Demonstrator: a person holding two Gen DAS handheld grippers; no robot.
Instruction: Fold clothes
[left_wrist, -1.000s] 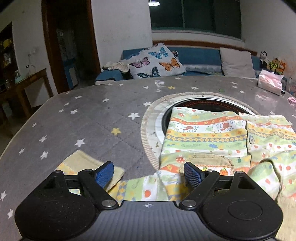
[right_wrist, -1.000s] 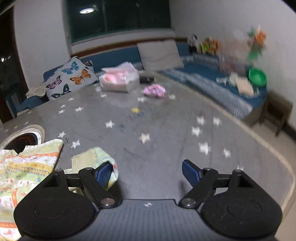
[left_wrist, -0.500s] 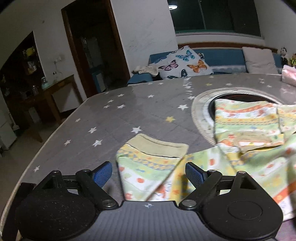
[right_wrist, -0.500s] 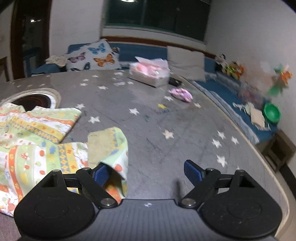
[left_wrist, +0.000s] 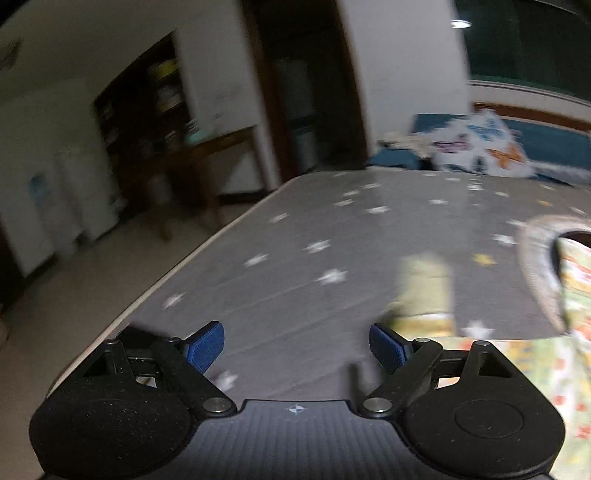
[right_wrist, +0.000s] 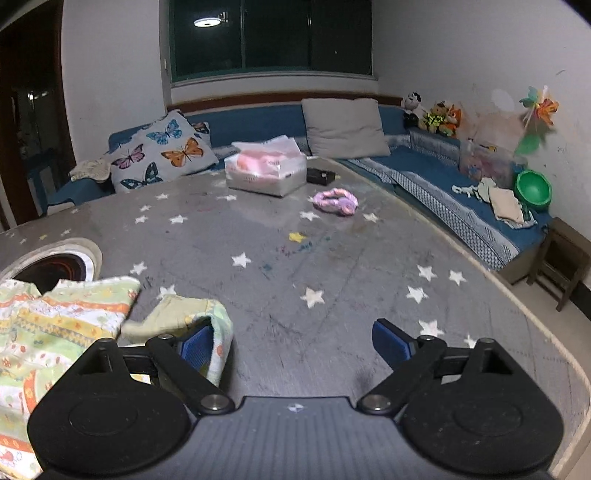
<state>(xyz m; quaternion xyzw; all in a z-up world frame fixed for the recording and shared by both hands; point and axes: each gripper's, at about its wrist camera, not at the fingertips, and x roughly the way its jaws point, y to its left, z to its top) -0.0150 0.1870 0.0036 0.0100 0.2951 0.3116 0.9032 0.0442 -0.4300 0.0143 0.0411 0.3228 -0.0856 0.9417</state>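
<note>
A child's patterned garment in green, yellow and orange lies on the grey star-print table. In the left wrist view, which is motion-blurred, its sleeve cuff (left_wrist: 424, 291) lies just right of my open left gripper (left_wrist: 297, 349), and the body (left_wrist: 576, 280) is at the right edge. In the right wrist view the garment (right_wrist: 62, 317) fills the lower left. Its other sleeve cuff (right_wrist: 184, 314) lies against the left finger pad of my open right gripper (right_wrist: 293, 345). Both grippers are empty.
A round hole with a woven rim (right_wrist: 55, 262) is in the table beside the garment. A tissue box (right_wrist: 266, 170), a black object (right_wrist: 320, 175) and a pink scrunchie (right_wrist: 335, 201) sit far across. The table edge (left_wrist: 177, 266) runs left; a blue sofa (right_wrist: 443, 184) wraps behind.
My left gripper has swung left, so the sleeve now lies to its right instead of between its fingers. My right gripper has turned slightly right; the other sleeve stays by its left finger.
</note>
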